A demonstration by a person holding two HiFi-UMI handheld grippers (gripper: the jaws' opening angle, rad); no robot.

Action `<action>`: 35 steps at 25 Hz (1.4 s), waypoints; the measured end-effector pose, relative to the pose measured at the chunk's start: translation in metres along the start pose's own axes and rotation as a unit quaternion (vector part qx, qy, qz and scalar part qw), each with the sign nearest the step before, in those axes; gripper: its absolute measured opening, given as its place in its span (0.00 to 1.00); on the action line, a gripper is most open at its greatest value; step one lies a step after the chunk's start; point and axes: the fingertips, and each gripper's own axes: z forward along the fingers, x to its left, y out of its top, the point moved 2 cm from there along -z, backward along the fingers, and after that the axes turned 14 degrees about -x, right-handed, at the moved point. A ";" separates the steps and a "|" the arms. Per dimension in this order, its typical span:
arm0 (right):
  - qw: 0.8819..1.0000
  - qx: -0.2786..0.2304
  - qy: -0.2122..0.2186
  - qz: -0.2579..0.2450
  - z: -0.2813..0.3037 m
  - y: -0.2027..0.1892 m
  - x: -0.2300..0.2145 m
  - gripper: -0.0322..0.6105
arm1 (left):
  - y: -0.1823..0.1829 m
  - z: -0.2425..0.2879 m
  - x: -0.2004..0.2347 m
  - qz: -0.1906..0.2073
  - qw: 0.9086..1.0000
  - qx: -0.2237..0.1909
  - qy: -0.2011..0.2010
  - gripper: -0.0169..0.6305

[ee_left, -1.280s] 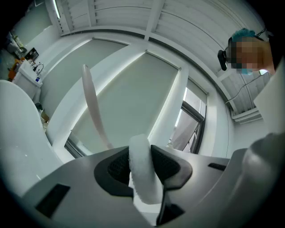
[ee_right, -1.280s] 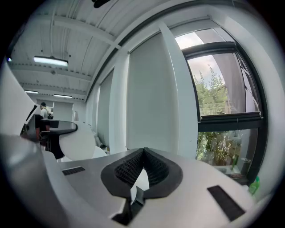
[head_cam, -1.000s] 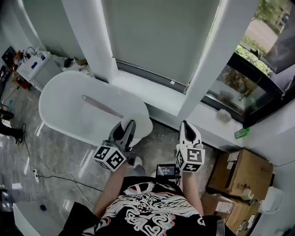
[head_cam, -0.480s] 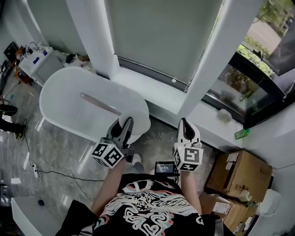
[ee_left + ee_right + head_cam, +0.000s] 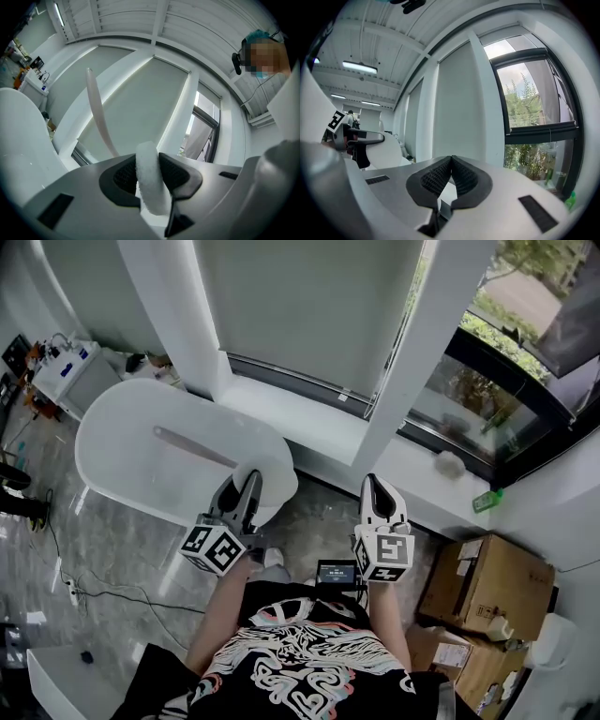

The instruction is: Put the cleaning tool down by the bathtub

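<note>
At the far left lies the white bathtub (image 5: 131, 474), its long axis running from upper left to lower right in the head view, with its near end just ahead of your left hand. The cleaning tool (image 5: 192, 448) shows across the basin: its thin handle stretches up and to the left, away from you, along much the same line as the tub. Its soft white head sits at your end, gripped by the left gripper (image 5: 242, 495). The left gripper view shows both ribbed pads pressing on that white head, jaws partway closed around it.

So the tool is at the tub, but held in the air, not yet set down. The grey stone floor (image 5: 314, 521) beside the tub's near end lies below and just to the right of your left hand, and that is probably the place to lower it.

Your right gripper (image 5: 377, 491) hangs well to the right, toward the window ledge, with its jaws closed together and nothing between them.
</note>
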 end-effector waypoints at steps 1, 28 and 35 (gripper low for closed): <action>1.000 0.000 0.003 0.001 -0.001 -0.001 -0.002 0.09 | -0.002 0.002 -0.002 0.000 1.000 0.000 -0.001 0.23; 1.000 0.022 0.021 0.007 0.089 -0.028 -0.033 0.09 | -0.014 0.092 0.034 -0.035 0.999 -0.025 -0.017 0.23; 0.999 0.029 0.019 0.003 0.148 -0.030 -0.034 0.09 | -0.012 0.146 0.069 -0.037 0.999 -0.004 -0.019 0.23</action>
